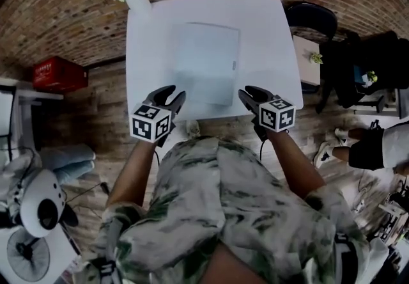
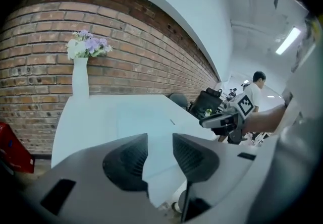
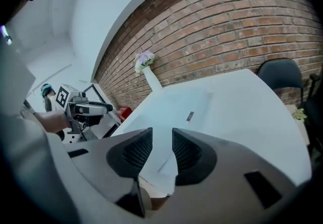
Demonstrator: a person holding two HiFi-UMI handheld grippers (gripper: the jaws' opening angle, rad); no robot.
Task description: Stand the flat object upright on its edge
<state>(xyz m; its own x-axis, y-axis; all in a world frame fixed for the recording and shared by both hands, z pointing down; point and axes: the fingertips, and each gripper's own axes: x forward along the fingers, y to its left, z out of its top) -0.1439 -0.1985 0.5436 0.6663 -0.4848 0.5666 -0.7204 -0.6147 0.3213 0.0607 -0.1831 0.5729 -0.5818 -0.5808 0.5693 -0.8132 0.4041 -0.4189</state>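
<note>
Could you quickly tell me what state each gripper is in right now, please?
Left gripper: open, jaws apart, holding nothing.
Right gripper: open, jaws apart, holding nothing.

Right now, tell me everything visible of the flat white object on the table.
The flat white object is a pale rectangular slab, close to the table's colour; material unclear. It lies flat near the middle of the table, not on edge. A small dark tag sits by its right edge. Only the table touches it; the left gripper and right gripper are short of it at the near edge.
</note>
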